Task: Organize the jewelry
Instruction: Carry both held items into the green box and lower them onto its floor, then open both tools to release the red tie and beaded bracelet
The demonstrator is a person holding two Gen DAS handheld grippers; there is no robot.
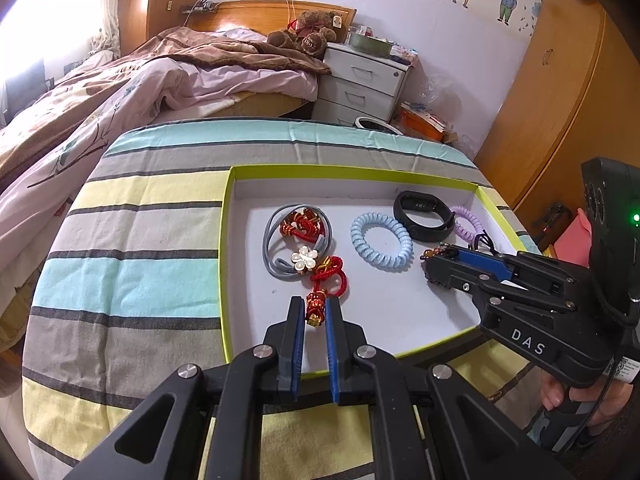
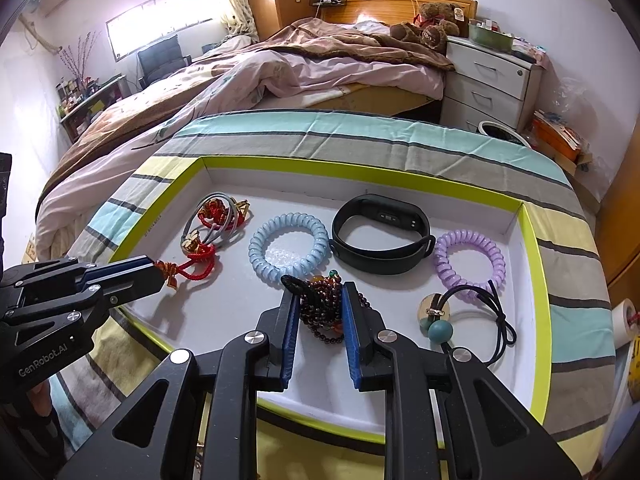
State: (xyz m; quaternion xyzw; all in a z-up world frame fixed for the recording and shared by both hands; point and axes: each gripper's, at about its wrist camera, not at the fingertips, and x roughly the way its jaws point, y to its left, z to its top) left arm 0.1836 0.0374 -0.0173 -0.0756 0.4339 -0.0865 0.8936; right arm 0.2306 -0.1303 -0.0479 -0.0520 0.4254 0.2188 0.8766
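Observation:
A white tray with a lime rim (image 1: pixel 228 240) (image 2: pixel 536 240) lies on a striped cloth. My left gripper (image 1: pixel 314 308) is shut on the gold-and-red end of a red knotted cord charm (image 1: pixel 326 276) (image 2: pixel 196 266); it also shows in the right wrist view (image 2: pixel 158 274). My right gripper (image 2: pixel 320 300) is shut on a dark red beaded bracelet (image 2: pixel 320 312); it also shows in the left wrist view (image 1: pixel 432 264). In the tray lie a grey hair tie with a flower (image 1: pixel 298 246), a blue coil tie (image 2: pixel 288 248), a black fitness band (image 2: pixel 380 236) and a purple coil tie (image 2: pixel 468 260).
A black elastic with a teal ball and a gold disc (image 2: pixel 444 316) lies at the tray's right front. A bed (image 2: pixel 280 72) and white drawers (image 2: pixel 488 80) stand behind the table. A wooden wardrobe (image 1: pixel 560 100) is on the right.

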